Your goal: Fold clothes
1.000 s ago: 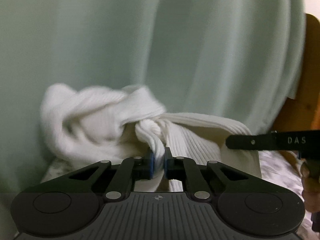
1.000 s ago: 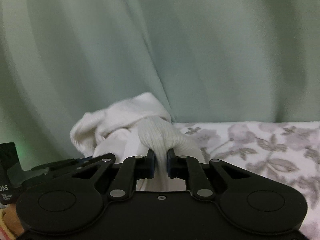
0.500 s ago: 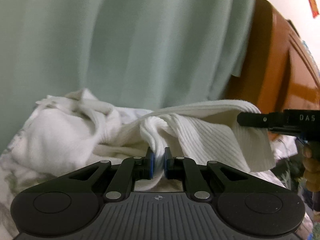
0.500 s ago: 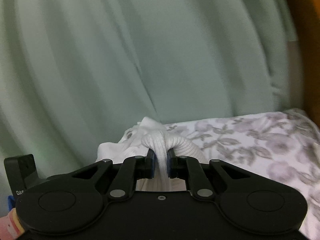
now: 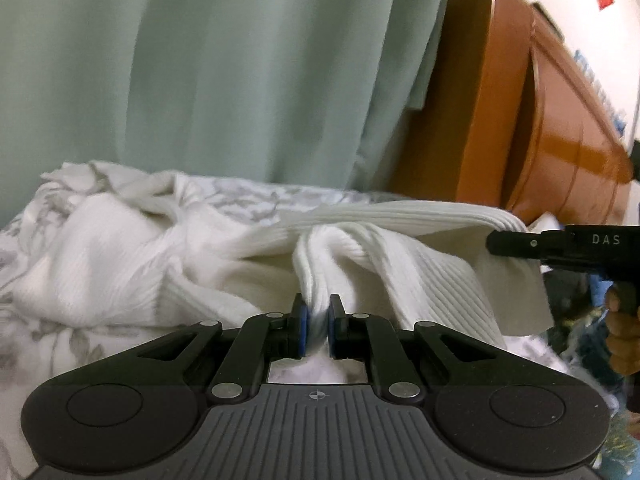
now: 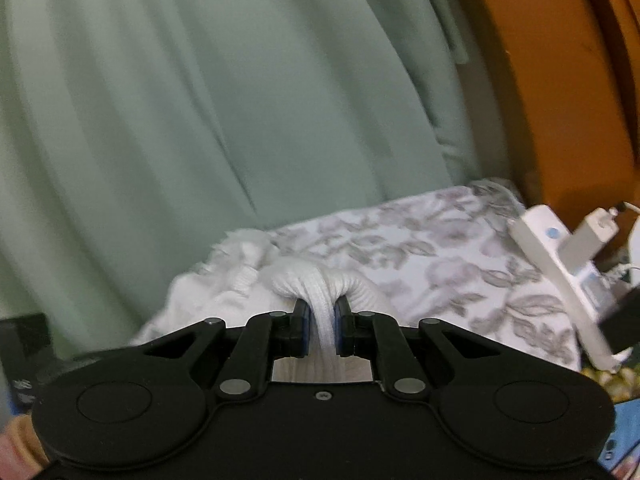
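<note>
Sweater [image 5: 100,264]: a white ribbed knit, pinched at two places along one edge and partly lifted off the bed [image 5: 256,200]. The left gripper [image 5: 318,320] has its jaws clamped on a bunched fold of the knit, which rises between the blue pads and fans out beyond them. The right gripper [image 6: 323,318] is clamped the same way on a thick roll of the same edge; in the left view it shows from the side [image 5: 560,244], with the knit stretched in a taut band from one grip to the other. Beyond the grips the rest of the sweater lies crumpled on the floral sheet [image 6: 440,256], up against the green curtain [image 5: 200,60].

A second ago both views were filled by the curtain, with the knit heaped close against it. Now the orange wooden headboard [image 5: 500,100] has swung into both views, more of the sheet shows, and the band between the grips has drawn out longer and straighter. A white power strip [image 6: 552,256] now shows at the sheet's right edge.

I judge this a spreading step: the edge is being pulled wide and dragged across the bed so the garment can be laid flat. Folding proper has not begun, as the body is still bunched.
</note>
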`<state>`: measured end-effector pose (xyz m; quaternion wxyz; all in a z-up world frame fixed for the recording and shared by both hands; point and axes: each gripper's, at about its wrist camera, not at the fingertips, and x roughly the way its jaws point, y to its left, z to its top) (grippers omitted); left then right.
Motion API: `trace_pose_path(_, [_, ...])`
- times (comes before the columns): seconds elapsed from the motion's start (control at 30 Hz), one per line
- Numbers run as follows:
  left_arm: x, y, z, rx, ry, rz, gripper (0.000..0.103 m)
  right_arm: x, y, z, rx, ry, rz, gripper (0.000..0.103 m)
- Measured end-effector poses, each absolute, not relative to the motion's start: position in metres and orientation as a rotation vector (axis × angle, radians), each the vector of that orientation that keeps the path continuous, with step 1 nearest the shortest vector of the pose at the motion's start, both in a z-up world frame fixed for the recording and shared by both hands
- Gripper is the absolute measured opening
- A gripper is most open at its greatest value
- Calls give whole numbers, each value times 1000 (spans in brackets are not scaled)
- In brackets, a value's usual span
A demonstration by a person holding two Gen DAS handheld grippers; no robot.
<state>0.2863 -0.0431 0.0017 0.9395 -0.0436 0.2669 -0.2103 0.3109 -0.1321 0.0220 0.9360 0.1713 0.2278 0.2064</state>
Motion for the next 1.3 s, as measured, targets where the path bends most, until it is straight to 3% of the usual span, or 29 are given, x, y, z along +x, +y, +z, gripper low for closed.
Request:
trace_pose_path(0.33, [272,-36,2,-48,547,-379,12,304,-128,13,237,526,365,18])
trace_pose_path(0.43, [266,-33,8,-25,516,-350,21,301,-128,12,221,542,356,21])
trace_pose_path(0.53, [266,-29,14,-15,493,-322,22,299,-129,13,204,551,347,29])
trace_pose_path(0.57, [266,-28,16,-14,487,-310,23,298,-129,14,200,551,342,38])
trace_pose_path(0.6, [267,-26,18,-12,480,-295,30,297,-130,15,196,548,336,44])
trace_pose_path(0.67, [269,-23,22,-7,465,-268,43,294,-130,18,183,544,330,48])
trace_pose_path(0.73, [271,-19,25,0,447,-243,49,291,-131,22,172,535,335,54])
trace_pose_path(0.8, [274,-18,27,16,431,-218,60,288,-131,28,161,515,336,68])
trace_pose_path(0.87, [279,-18,30,36,416,-195,69,286,-128,36,146,487,346,72])
trace_pose_path(0.97, [289,-23,33,71,401,-166,79,290,-117,53,108,441,377,85])
trace_pose_path(1.07, [304,-32,32,107,398,-145,81,304,-97,69,70,410,413,91])
trace_pose_path(1.3, [342,-44,16,128,436,-92,77,361,-34,89,19,420,532,91])
